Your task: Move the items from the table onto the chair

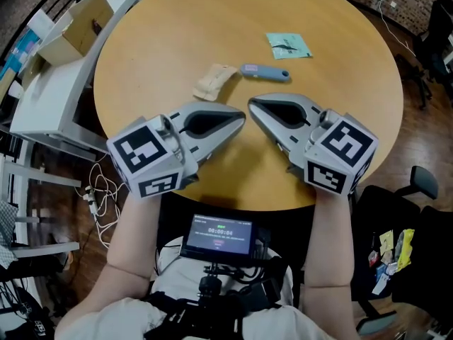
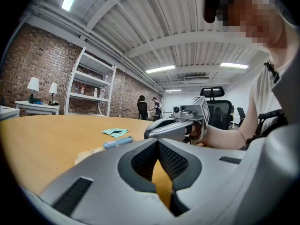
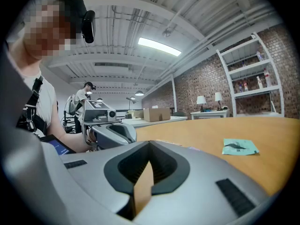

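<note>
**Three light items on the table, both claws shut and empty**

Three small things lie toward the far side of the round table [image 1: 163, 34], all untouched. A beige packet [image 1: 214, 81] sits nearest, just beyond the claw tips. A slim blue stick-shaped item [image 1: 265, 71] lies just to its right, and a flat teal packet [image 1: 288, 45] lies farther off to the right.

All three look light. The beige packet seems soft and crinkly, so a pinch across its middle should hold. The blue item looks stiff and smooth, best gripped across its narrow width near the centre. The teal packet lies flat against the wood, so it will likely need lifting by an edge.

The left claw [image 1: 243, 119] and right claw [image 1: 251, 103] hover over the near part of the table, tips almost facing. Each is pressed together with nothing between its jaws.
</note>
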`<state>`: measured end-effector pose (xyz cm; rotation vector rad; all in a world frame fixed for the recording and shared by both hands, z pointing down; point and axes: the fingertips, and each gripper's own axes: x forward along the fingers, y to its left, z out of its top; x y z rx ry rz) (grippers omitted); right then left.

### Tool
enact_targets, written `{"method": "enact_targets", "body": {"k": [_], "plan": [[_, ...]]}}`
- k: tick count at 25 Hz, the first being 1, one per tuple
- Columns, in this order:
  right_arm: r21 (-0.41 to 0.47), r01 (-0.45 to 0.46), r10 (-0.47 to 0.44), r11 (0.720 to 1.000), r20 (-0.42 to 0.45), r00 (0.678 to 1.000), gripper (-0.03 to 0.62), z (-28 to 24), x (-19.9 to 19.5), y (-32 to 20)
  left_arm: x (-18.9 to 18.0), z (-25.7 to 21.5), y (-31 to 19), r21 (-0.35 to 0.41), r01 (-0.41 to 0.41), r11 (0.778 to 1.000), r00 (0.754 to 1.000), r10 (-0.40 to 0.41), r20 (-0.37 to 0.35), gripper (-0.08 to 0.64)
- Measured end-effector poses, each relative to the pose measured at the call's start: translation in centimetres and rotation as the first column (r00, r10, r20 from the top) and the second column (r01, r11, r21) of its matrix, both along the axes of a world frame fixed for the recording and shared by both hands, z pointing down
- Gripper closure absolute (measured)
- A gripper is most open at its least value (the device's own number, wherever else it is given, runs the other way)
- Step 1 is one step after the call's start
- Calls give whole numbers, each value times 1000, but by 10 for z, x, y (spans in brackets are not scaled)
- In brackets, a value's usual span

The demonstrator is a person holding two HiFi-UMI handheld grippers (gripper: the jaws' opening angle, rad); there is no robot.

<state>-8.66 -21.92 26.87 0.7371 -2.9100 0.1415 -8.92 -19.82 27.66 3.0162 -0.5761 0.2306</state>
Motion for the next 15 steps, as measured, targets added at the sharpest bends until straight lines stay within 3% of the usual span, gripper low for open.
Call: {"method": "enact_targets", "body": {"k": [12,15], "plan": [[-1,-8,8,1000,-3,1000,566,1,2,0,2,2,1,-2,-5,1000,1000,5,-9,552],[49,-32,36,998,-88,995,566,1,7,-2,2,3,2,-3,-11,1000,1000,11,-4,552]]}}
